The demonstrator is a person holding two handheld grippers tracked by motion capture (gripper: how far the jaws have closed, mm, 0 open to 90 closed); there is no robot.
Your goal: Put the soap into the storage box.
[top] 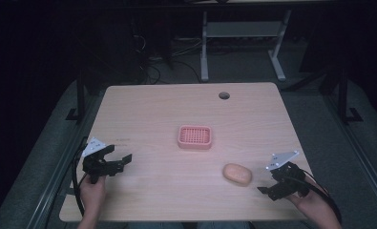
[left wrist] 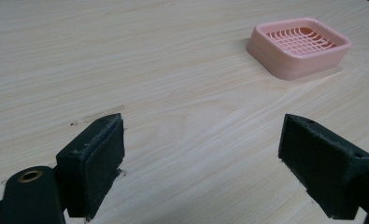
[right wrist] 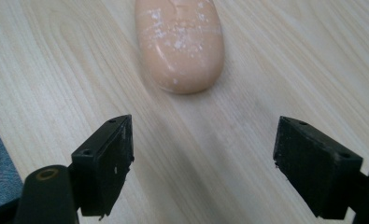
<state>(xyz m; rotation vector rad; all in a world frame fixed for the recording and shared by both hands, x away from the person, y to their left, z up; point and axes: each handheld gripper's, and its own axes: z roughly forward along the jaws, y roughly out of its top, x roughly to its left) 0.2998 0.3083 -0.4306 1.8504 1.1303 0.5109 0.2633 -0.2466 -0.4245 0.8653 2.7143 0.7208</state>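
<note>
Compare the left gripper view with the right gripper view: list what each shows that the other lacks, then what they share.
Left gripper view alone: the pink soap dish, empty, standing ahead and to the right of the open jaws of the left hand-held gripper. Right gripper view alone: the peach bar of soap, lying just ahead of the open right hand-held gripper, untouched. Both: the pale wooden table and two black jaws apart.

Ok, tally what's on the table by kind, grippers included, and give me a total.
Soap bar: 1
Pink soap dish: 1
Grippers: 2, the left gripper and the right gripper, both open
Total: 4
</note>
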